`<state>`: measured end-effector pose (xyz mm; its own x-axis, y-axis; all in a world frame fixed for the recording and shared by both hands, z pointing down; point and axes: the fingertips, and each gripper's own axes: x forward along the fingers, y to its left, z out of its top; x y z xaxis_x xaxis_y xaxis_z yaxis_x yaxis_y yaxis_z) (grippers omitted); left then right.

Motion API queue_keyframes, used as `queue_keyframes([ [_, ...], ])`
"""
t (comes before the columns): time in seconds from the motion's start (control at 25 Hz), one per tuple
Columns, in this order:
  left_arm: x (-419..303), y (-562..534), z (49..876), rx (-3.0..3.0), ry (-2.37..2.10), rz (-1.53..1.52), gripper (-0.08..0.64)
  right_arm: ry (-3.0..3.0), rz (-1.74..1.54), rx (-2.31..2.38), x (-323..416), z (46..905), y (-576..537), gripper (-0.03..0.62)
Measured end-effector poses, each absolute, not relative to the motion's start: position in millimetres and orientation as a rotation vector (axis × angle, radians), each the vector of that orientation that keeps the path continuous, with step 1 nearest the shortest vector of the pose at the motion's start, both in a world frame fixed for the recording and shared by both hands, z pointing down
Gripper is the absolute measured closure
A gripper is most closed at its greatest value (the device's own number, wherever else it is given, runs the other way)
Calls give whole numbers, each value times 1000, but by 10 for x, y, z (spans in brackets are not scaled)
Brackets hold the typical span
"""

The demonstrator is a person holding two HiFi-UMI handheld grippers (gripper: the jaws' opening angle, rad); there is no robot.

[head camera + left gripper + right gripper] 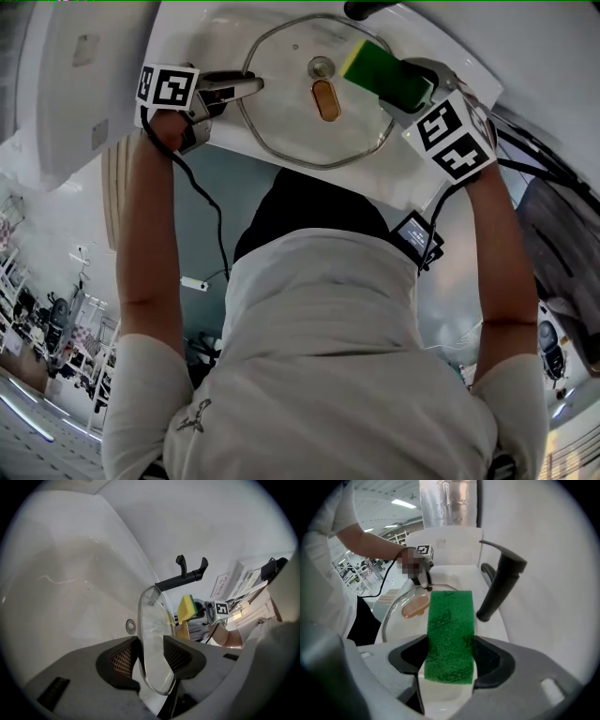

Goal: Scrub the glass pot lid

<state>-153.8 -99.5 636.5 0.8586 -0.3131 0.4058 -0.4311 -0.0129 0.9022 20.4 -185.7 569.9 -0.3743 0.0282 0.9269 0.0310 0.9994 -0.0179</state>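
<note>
The round glass pot lid (pixel 300 117) with a tan handle (pixel 325 99) is held over the white sink (pixel 197 37). My left gripper (pixel 251 86) is shut on the lid's left rim. In the left gripper view the lid (pixel 152 634) stands edge-on between the two pads (pixel 123 660). My right gripper (pixel 398 89) is shut on a sponge (pixel 380 70), green scouring side and yellow side, which lies at the lid's upper right. In the right gripper view the green sponge (pixel 450 634) fills the jaws, with the lid (pixel 396 609) beyond it.
A black faucet (pixel 187 576) with a lever (pixel 501 585) stands at the sink's far side. The sink drain (pixel 321 67) shows through the glass. The person's torso is close against the sink's front edge (pixel 309 169).
</note>
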Motion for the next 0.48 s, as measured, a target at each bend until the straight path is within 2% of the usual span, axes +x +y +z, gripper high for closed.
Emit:
queue_keyframes([
  [0.24, -1522, -1008, 6373, 1604, -596, 103, 393, -2004, -82, -209, -582, 5770, -1946, 298],
  [0.48, -1531, -1023, 6353, 1599, -610, 104, 393, -2005, 27, -203, -486, 5874, -1962, 298],
])
